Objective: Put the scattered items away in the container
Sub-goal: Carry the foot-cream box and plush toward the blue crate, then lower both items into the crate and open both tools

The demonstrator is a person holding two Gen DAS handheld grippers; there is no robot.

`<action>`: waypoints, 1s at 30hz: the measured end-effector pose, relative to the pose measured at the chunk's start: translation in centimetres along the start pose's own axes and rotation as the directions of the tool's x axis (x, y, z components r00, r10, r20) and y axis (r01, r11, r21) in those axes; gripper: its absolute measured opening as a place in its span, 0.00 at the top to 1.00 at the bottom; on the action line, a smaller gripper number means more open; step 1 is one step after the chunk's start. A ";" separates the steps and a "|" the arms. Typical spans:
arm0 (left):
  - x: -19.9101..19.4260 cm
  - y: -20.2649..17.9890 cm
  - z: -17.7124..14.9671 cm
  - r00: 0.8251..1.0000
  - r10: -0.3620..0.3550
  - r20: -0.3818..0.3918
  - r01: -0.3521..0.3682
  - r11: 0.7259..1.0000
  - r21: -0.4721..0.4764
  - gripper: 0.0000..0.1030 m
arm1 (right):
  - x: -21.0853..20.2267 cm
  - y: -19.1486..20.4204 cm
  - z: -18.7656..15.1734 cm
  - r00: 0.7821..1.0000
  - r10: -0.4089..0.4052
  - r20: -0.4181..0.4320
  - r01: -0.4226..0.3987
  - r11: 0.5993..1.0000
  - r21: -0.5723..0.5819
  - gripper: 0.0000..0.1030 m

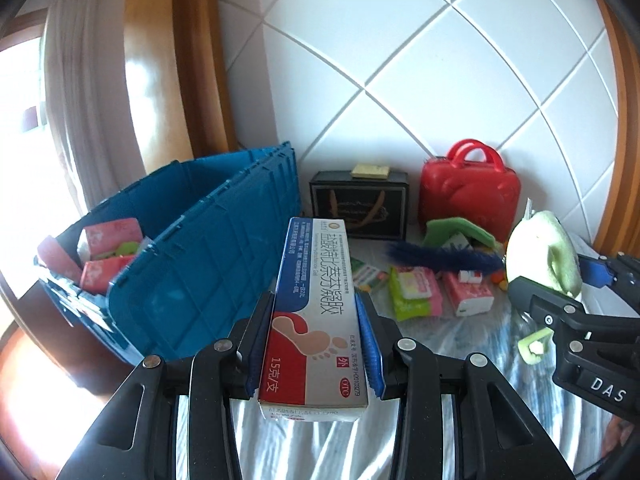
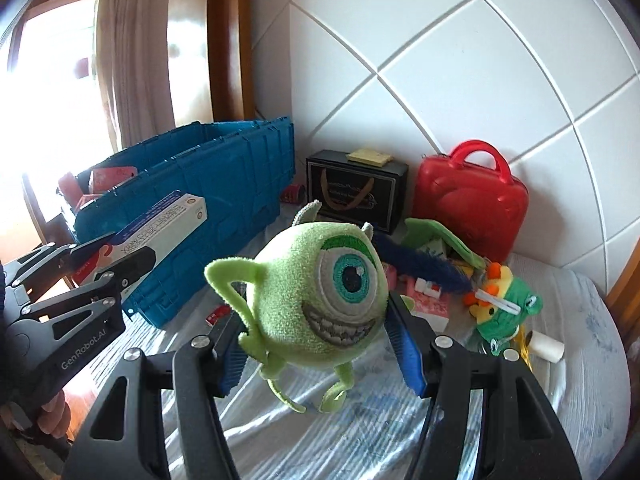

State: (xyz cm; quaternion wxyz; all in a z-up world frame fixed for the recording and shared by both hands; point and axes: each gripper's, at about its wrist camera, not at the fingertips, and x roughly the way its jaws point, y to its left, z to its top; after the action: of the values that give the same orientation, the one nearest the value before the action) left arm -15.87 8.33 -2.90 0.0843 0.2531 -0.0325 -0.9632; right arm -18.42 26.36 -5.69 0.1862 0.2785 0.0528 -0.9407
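Observation:
My left gripper (image 1: 316, 332) is shut on a long ointment box (image 1: 316, 312) with a foot picture, held above the cloth just right of the blue crate (image 1: 208, 248). The crate holds several pink packets (image 1: 106, 256). My right gripper (image 2: 316, 332) is shut on a green one-eyed plush toy (image 2: 320, 296), lifted above the cloth. In the right wrist view the left gripper (image 2: 132, 264) and its ointment box (image 2: 160, 224) sit beside the blue crate (image 2: 224, 184). The plush also shows in the left wrist view (image 1: 544, 252).
Scattered on the white cloth: pink tissue packs (image 1: 468, 292), a green-pink wipes pack (image 1: 416, 292), a blue fuzzy item (image 1: 444, 260), a green frog toy (image 2: 508, 308), a white roll (image 2: 548, 346). A black box (image 1: 360, 208) and red case (image 1: 470, 196) stand against the tiled wall.

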 end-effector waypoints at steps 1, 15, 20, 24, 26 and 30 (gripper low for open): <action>-0.2 0.8 0.5 1.000 0.015 0.014 -0.015 1.000 -0.008 0.62 | 0.1 0.6 0.7 1.000 0.011 0.016 -0.011 1.000 -0.010 0.40; 2.1 19.0 6.8 0.974 0.200 0.107 -0.194 0.979 -0.065 0.62 | 4.5 15.5 11.5 0.973 0.162 0.167 -0.147 0.984 -0.098 0.40; 5.6 25.9 7.2 0.973 0.222 0.059 -0.218 0.973 -0.076 0.62 | 8.5 22.5 14.6 0.966 0.206 0.153 -0.188 0.974 -0.124 0.40; 8.3 29.6 7.2 0.979 0.202 0.021 -0.199 0.976 -0.091 0.62 | 11.9 26.6 16.1 0.972 0.207 0.115 -0.190 0.971 -0.145 0.40; 9.8 30.6 7.2 0.983 0.182 0.010 -0.180 0.979 -0.092 0.62 | 13.5 27.9 16.7 0.975 0.201 0.095 -0.185 0.971 -0.153 0.40; 11.8 31.5 7.4 0.988 0.154 -0.007 -0.154 0.984 -0.094 0.62 | 16.0 28.8 17.3 0.982 0.176 0.063 -0.165 0.975 -0.151 0.40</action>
State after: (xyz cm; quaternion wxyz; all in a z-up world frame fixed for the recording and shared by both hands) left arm -25.05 -24.57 1.19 0.1703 0.2453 -0.0067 -0.9544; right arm -28.62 -8.96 0.28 0.2877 0.2316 0.0898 -0.9249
